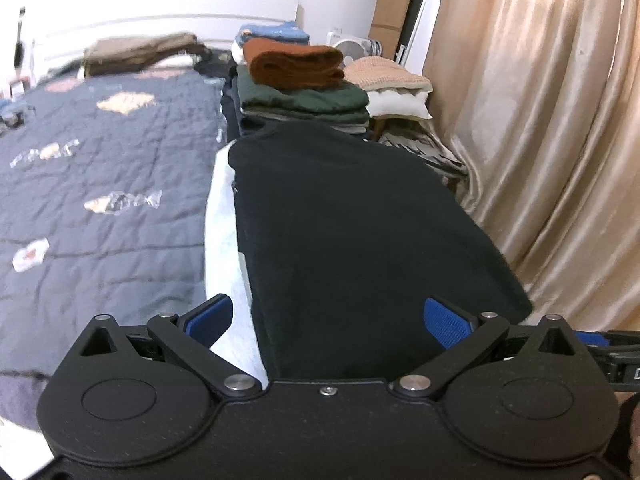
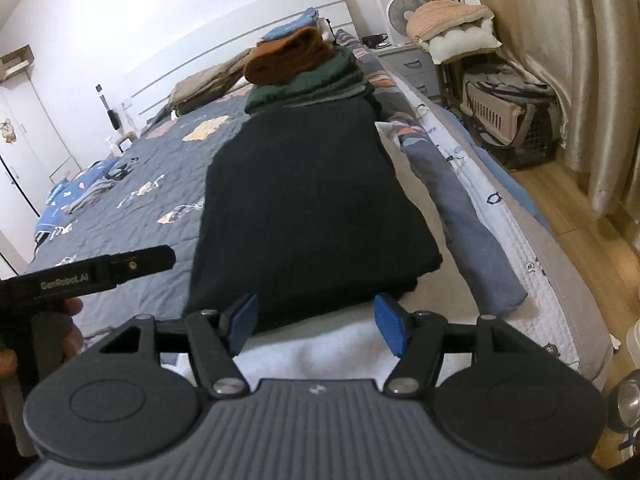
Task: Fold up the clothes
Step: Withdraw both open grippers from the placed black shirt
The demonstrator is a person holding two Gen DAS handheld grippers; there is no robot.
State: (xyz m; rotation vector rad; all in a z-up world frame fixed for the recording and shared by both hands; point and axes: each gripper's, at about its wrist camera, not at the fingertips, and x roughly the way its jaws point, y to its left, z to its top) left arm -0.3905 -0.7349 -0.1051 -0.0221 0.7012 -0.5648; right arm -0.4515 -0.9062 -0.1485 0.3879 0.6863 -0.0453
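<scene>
A black garment (image 1: 352, 232) lies folded into a long flat rectangle on a white cloth (image 1: 224, 240) near the bed's edge. My left gripper (image 1: 328, 320) hovers over its near end, and its blue pads (image 1: 212, 316) stand wide apart, pressing on nothing. In the right wrist view the same black garment (image 2: 304, 200) stretches away from my right gripper (image 2: 316, 326). That gripper is open, and the garment's near edge lies just ahead of its pads (image 2: 390, 328), untouched. At that view's left edge a hand (image 2: 72, 320) holds the left gripper's black body (image 2: 100, 272).
Beyond the garment stands a stack of folded clothes, a brown piece (image 2: 292, 56) on green ones (image 2: 312, 84). The blue quilt (image 2: 132, 208) spreads to the left. Right of the bed are a rolled grey-blue cloth (image 2: 464, 216), wooden floor (image 2: 568, 208), a pet carrier (image 2: 504, 112) and beige curtains (image 1: 540, 120).
</scene>
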